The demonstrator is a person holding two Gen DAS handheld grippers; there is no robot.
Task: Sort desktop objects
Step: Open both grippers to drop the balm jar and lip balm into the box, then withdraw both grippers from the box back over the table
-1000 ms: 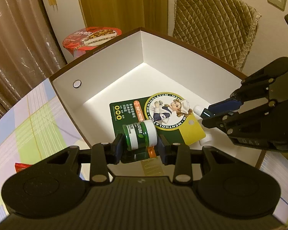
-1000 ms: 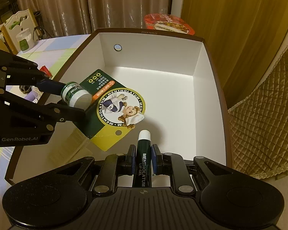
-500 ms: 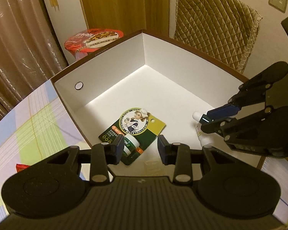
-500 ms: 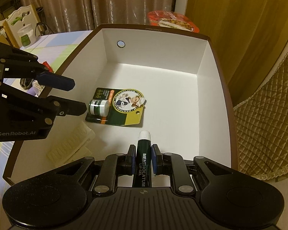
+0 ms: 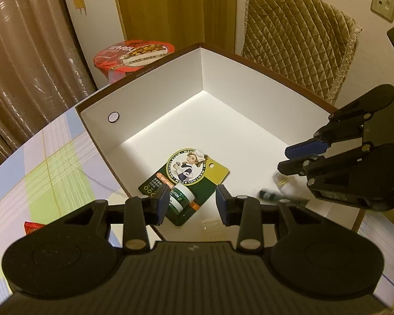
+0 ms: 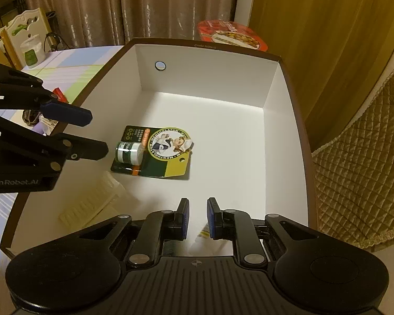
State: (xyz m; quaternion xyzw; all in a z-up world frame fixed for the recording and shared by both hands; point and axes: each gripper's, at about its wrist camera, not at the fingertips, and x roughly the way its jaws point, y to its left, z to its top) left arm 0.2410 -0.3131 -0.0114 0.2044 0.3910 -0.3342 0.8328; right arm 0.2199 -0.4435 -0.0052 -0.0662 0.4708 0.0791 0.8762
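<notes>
Two tongs hang over the white box (image 6: 283,136), both empty: left tongs (image 5: 192,201) wide, right tongs (image 6: 196,218) narrowly parted. Balm card (image 6: 155,152) lies flat inside, sorted.

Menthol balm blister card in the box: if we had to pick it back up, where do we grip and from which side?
Grip the small jar on the balm card, not the flat card: it lies on its side on the box floor and is the only raised part. Come from above, one finger at the cap end and one at the base. The left gripper hangs open nearest it.
</notes>
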